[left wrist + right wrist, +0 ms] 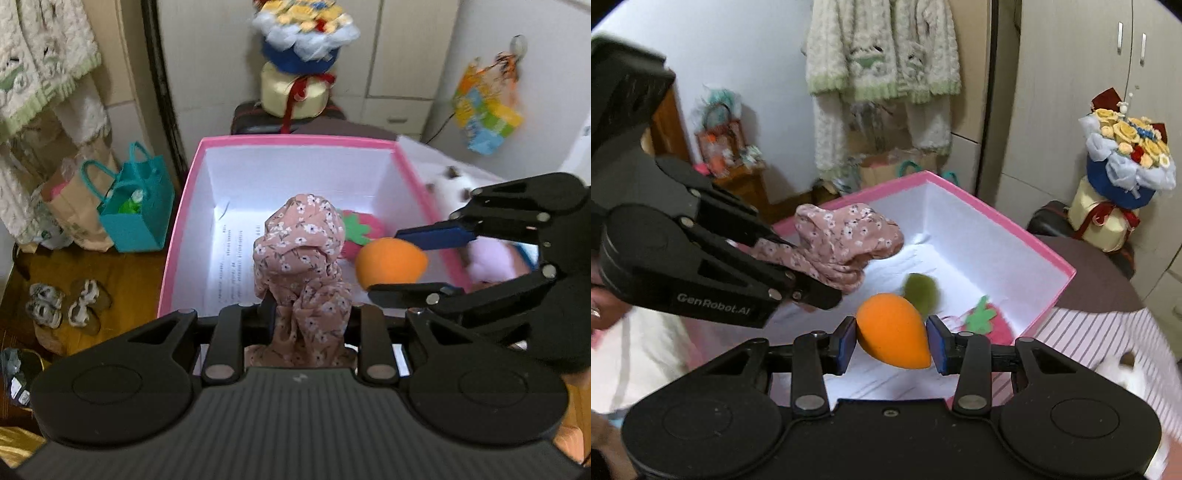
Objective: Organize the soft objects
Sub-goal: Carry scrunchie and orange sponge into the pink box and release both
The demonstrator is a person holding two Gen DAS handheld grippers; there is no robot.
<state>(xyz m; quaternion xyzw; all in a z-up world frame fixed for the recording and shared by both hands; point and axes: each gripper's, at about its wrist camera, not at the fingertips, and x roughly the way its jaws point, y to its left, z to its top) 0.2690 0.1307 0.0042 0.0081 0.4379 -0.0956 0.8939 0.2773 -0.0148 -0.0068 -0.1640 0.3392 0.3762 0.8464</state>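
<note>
A pink-rimmed white box (184, 206) stands open in front of me, also seen in the right wrist view (997, 218). My left gripper (310, 317) is shut on a bunched pink floral cloth (299, 251), held over the box's near side. From the right wrist view the left gripper (820, 295) comes in from the left with the cloth (846, 236). My right gripper (892, 345) is shut on an orange plush carrot (892, 328) with a green top (921, 291), above the box's near right corner. A plush strawberry (365, 227) lies inside the box.
A teal bag (136, 221) and a paper bag (74, 206) stand on the floor left of the box, near sandals (66, 302). A bouquet (303, 37) sits behind. A white plush (450, 184) and a pink one (487, 258) lie right of the box on striped cloth (1089, 332).
</note>
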